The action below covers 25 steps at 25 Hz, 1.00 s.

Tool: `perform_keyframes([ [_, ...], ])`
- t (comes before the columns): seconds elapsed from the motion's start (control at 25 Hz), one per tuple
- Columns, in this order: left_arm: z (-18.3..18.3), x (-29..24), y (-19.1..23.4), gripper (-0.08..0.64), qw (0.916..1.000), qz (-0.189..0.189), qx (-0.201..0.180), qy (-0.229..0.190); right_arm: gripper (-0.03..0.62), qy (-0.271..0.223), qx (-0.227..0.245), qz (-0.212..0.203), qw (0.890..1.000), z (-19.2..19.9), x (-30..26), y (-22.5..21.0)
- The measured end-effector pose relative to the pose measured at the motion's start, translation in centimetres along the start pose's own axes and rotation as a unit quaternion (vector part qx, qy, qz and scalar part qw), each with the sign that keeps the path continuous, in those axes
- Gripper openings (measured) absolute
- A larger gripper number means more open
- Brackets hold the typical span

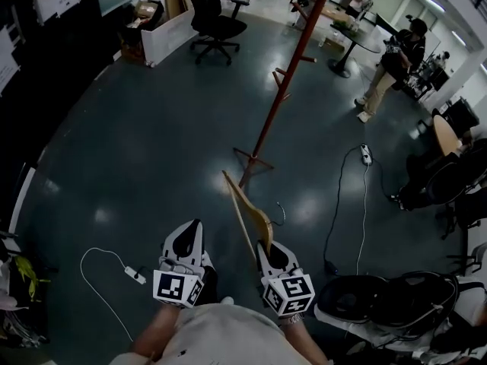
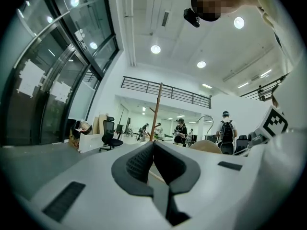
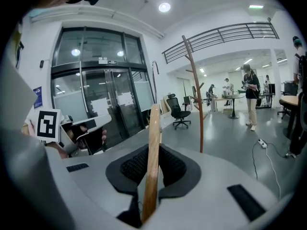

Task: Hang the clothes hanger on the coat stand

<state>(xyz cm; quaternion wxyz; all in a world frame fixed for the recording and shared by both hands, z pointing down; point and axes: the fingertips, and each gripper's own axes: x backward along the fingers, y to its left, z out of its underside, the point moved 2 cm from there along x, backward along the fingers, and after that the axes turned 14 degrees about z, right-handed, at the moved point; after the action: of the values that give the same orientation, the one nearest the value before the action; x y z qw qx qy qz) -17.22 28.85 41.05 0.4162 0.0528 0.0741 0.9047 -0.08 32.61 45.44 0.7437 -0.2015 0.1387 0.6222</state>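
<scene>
A light wooden clothes hanger [image 1: 247, 215] with a metal hook [image 1: 281, 213] stands edge-on between the pads of my right gripper [image 1: 268, 248], which is shut on it. The right gripper view has the hanger's bar [image 3: 153, 147] rising straight up out of that gripper [image 3: 152, 164]. The red-brown coat stand [image 1: 293, 59] leans away across the dark floor a few steps ahead, its feet [image 1: 255, 160] just beyond the hanger's tip; it also shows as a thin pole [image 3: 194, 90]. My left gripper [image 1: 189, 233] hangs beside the right one, shut and holding nothing [image 2: 153, 157].
A black office chair [image 1: 215, 21] and boxes [image 1: 144, 14] stand far left of the coat stand. A person [image 1: 392, 63] stands by a round table [image 1: 354, 36]. A power strip [image 1: 365, 154] with cable lies right, a white cable [image 1: 133, 274] left, dark chairs [image 1: 396, 299] lower right.
</scene>
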Motion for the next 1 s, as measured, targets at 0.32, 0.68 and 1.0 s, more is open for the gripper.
perform_keyframes([
  [0.32,-5.0,-8.3,6.4,0.012,0.995,0.089,-0.032,-0.034,0.069,-0.036,-0.002,0.005,0.999,-7.3,-8.3,1.5],
  [0.68,-6.4,-12.4,11.8,0.012,0.9917,0.112,-0.057,-0.026,0.069,-0.035,-0.008,0.003,0.999,-10.5,-15.2,3.0],
  [1.0,-6.0,-15.5,17.3,0.012,0.9956,0.079,-0.048,-0.017,0.069,-0.027,-0.017,-0.008,0.999,-12.5,-21.6,2.3],
])
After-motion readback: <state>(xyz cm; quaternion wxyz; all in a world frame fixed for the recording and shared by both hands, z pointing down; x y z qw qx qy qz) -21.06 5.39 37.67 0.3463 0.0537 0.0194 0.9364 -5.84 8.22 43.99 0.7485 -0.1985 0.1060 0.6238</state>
